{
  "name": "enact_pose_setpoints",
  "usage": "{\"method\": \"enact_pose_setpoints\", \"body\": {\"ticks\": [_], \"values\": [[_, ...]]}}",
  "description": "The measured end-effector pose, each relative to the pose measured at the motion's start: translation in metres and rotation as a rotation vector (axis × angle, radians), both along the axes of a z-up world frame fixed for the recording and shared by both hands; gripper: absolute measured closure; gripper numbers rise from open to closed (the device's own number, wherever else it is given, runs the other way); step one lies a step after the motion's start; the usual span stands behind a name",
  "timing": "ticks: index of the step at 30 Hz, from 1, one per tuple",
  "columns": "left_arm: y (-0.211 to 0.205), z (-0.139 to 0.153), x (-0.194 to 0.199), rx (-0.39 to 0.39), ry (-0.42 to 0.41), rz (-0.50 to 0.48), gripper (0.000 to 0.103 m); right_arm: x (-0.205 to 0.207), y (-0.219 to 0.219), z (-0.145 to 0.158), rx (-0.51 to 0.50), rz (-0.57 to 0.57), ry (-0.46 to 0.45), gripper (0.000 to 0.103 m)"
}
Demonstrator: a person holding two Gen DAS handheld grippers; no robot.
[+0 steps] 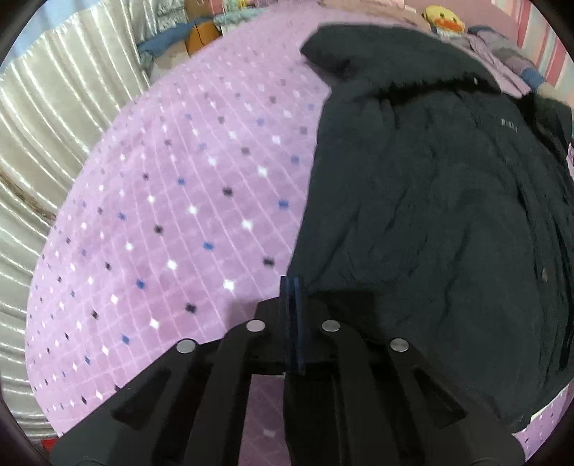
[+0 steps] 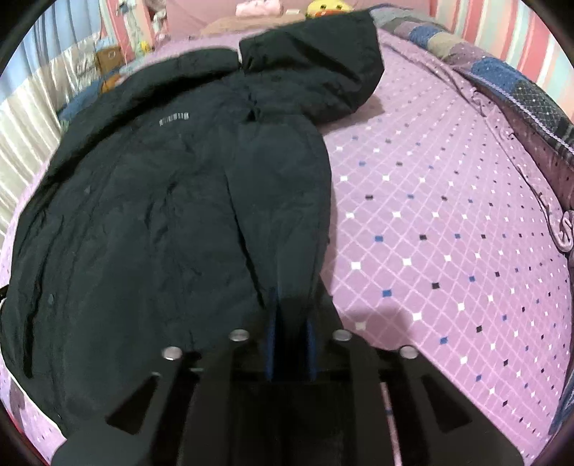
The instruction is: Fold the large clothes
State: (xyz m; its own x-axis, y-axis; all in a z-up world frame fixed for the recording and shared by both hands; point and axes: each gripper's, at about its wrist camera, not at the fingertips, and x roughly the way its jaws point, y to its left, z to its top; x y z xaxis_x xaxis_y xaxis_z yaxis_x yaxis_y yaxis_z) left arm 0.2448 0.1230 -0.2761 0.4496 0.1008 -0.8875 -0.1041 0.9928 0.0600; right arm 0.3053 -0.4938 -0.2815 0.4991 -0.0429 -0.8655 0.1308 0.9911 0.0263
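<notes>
The left tongs [image 1: 293, 286] are pressed closed with nothing between them, above the soft purple bed cover [image 1: 172, 200] with its little diamond dots. The right tongs [image 2: 291, 304] pinch a fold of the big dark jacket [image 2: 172, 215], at its near edge. The jacket lies spread flat and crinkly on the bed, with its hood [image 2: 315, 64] at the far end. Farther away sits a yellow plush toy [image 1: 444, 17].
</notes>
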Motion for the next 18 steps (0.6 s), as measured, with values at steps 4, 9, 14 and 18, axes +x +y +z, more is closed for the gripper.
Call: {"method": "enact_pose_setpoints", "body": {"ticks": [4,9,14,18], "values": [[-0.003,0.027,0.010,-0.032,-0.082,0.008,0.025,0.000,-0.006,0.028,-0.011,-0.051,-0.109,0.036],[-0.004,0.071,0.039,-0.059,-0.158,0.001,0.004,0.026,0.003,0.072,-0.034,-0.051,-0.225,0.025],[-0.005,0.109,0.081,-0.047,-0.230,0.011,0.003,0.071,0.026,0.104,0.014,-0.021,-0.315,0.019],[-0.010,0.120,0.118,-0.019,-0.259,0.022,0.003,0.117,0.054,0.111,0.037,0.002,-0.343,0.018]]}}
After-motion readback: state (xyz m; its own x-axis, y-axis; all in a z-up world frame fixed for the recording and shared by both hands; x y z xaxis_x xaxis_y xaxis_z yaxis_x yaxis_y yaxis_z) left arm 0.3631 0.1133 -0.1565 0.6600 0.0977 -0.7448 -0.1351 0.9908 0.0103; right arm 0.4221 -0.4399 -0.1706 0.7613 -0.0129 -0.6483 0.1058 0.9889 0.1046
